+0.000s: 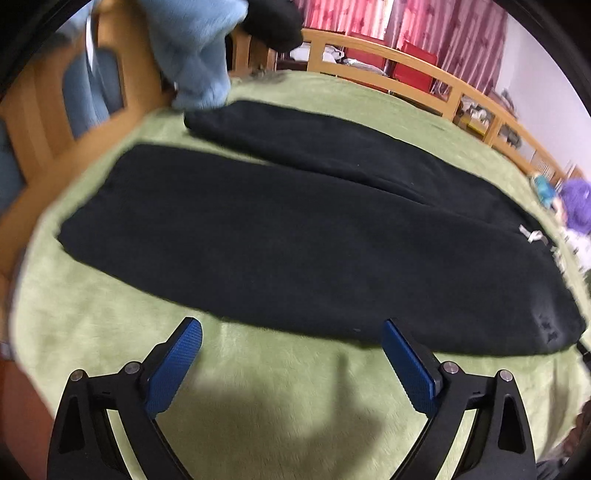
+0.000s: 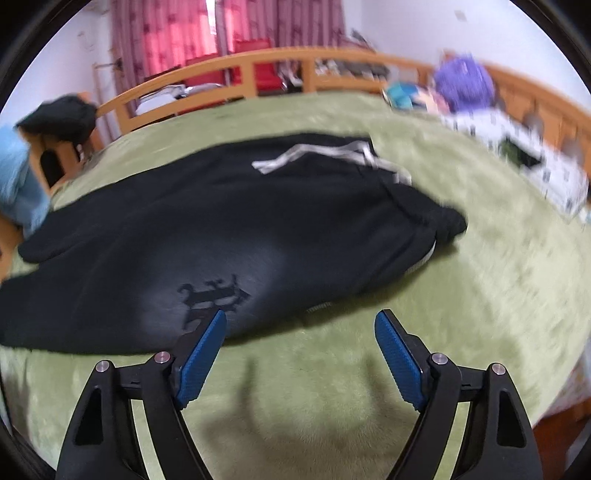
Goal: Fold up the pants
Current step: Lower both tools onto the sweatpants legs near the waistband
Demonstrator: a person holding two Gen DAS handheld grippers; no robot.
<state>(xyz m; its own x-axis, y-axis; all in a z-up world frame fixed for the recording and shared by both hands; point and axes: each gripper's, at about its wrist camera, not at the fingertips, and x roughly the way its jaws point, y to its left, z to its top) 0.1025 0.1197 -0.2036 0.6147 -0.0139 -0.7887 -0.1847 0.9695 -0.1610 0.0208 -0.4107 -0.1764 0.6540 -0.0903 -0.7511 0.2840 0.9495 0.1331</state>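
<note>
Black pants lie flat on a green blanket, both legs stretched to the left in the left wrist view. My left gripper hangs open just above the near edge of the near leg, nothing between its blue pads. In the right wrist view the same pants show their waistband end, with a grey-white drawstring and a dark printed logo. Close to the near hip edge, my right gripper stands open over the blanket, its left pad over the pants' edge.
A wooden bed rail runs along the far side, red curtains behind it. A light blue fabric hangs at the pants' leg ends. A purple object and a patterned white cloth lie at the far right.
</note>
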